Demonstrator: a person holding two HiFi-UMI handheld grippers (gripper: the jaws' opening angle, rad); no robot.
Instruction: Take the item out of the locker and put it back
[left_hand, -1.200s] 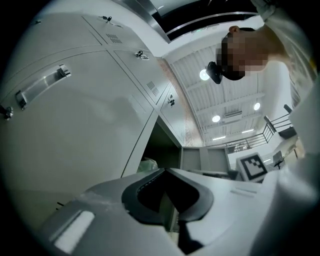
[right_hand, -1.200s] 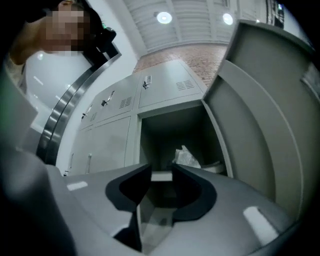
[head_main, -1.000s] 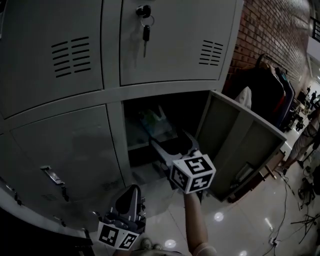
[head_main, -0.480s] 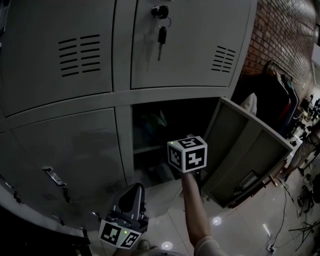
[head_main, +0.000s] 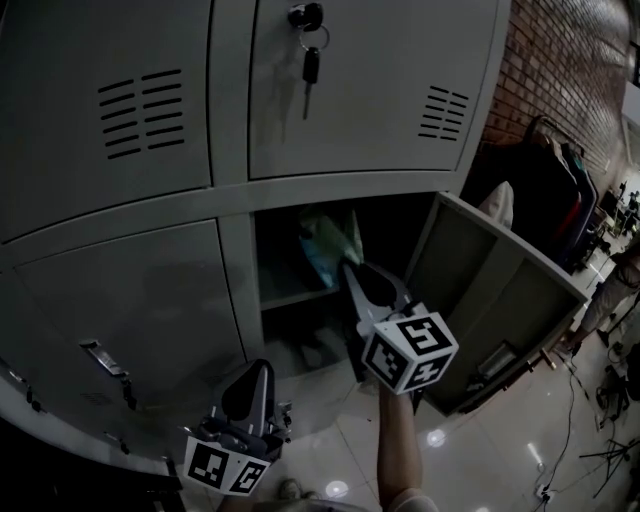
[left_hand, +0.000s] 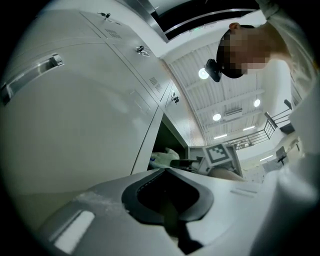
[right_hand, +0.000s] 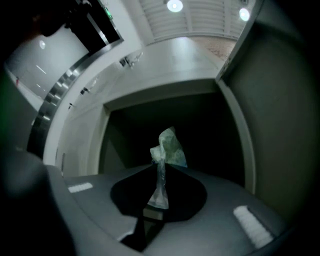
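Note:
A pale green-white plastic bag (head_main: 326, 245) hangs at the mouth of the open lower locker compartment (head_main: 290, 330). My right gripper (head_main: 349, 270) points up into that opening. Its jaws have just been closing, and they pinch the bag's lower end. In the right gripper view the bag (right_hand: 170, 146) rises from between the right gripper's (right_hand: 160, 169) closed jaws. My left gripper (head_main: 262, 372) hangs low at the left, shut and empty, in front of the closed lower-left door. In the left gripper view, past the left gripper (left_hand: 166, 172), I see the bag (left_hand: 161, 159) at the opening.
The compartment's door (head_main: 485, 290) stands swung open to the right, close beside my right gripper. A key (head_main: 310, 62) hangs from the lock of the upper door. A shelf (head_main: 285, 298) crosses the compartment. Dark clothes (head_main: 545, 175) hang by the brick wall at the right.
The right gripper stood open at the locker mouth, then reached inside. Now it has drawn back a little with its jaws closed on the bag. The left gripper has stayed low at the left.

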